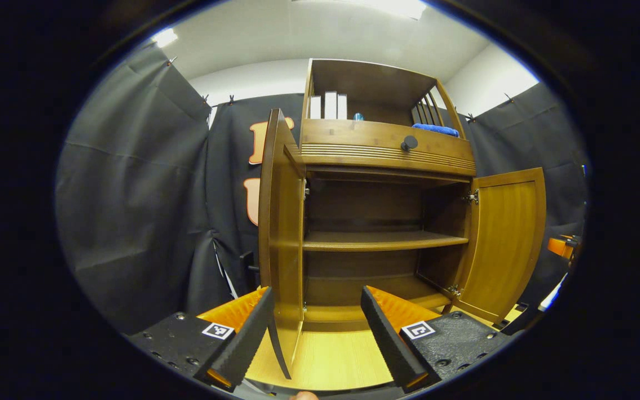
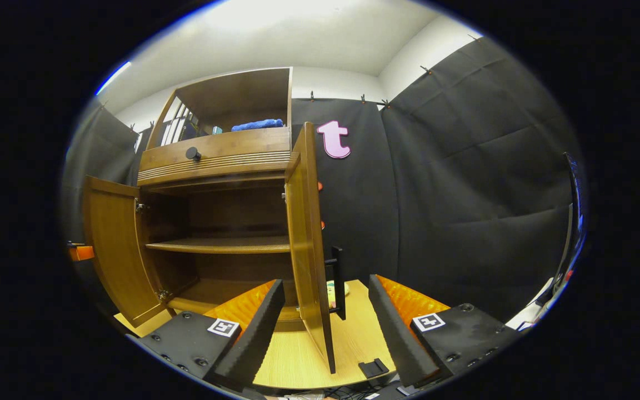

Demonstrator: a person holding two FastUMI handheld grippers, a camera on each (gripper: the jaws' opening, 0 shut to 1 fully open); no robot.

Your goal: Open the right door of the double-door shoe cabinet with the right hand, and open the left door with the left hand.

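Left gripper view: left gripper [image 1: 314, 333] spread wide, fingers [image 1: 242, 341] either side of the left door [image 1: 281, 233] edge — not touching it. Shoe cabinet [image 1: 375, 222] ahead on the light wooden table [image 1: 331, 361], both doors swung out, right door [image 1: 506, 239] beyond.

Right gripper view: right gripper [image 2: 331, 339] likewise parted, straddling the right door [image 2: 306, 233] without contact — black handle [image 2: 338, 280] on its outer face. Left door [image 2: 111, 244] wide open.
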